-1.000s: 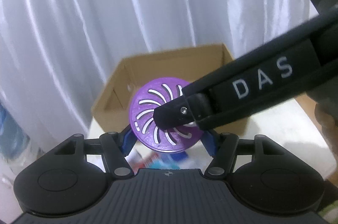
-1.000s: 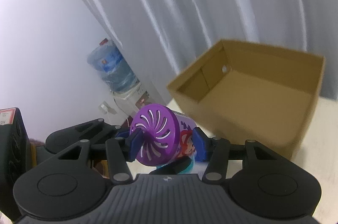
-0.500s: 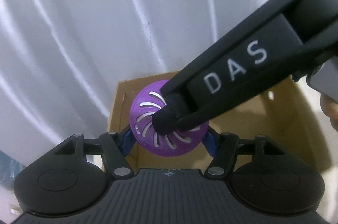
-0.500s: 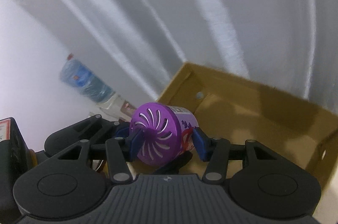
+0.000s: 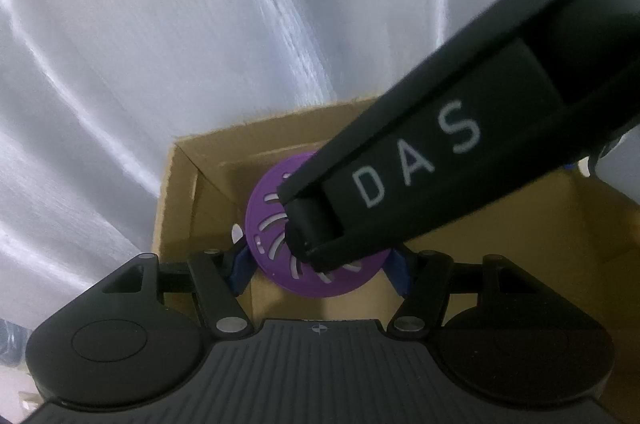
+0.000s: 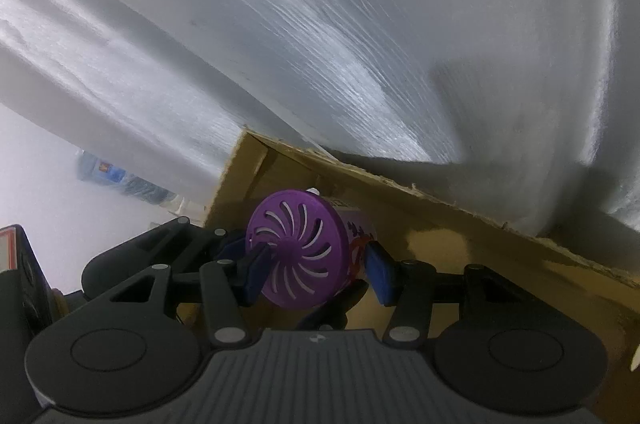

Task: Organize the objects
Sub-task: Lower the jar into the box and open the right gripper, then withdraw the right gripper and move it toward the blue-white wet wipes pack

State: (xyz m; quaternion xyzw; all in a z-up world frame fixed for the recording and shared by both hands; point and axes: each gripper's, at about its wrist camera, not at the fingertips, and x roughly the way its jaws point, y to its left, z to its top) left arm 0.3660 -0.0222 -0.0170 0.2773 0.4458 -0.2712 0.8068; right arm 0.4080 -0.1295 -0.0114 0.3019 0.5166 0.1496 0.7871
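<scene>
A small can with a purple slotted lid and a printed label is held by both grippers at once. My left gripper is shut on it, its blue pads on either side of the lid. My right gripper is shut on the same can; its black arm marked DAS crosses the left wrist view and hides part of the lid. The can hangs over the inside of an open brown cardboard box, also in the right wrist view.
A white curtain hangs right behind the box. A blue water bottle stands at the far left by a white wall. A dark device with a red label is at the left edge.
Both grippers moved forward with the can, from in front of the box to over its inside. The box and curtain now look much closer.
</scene>
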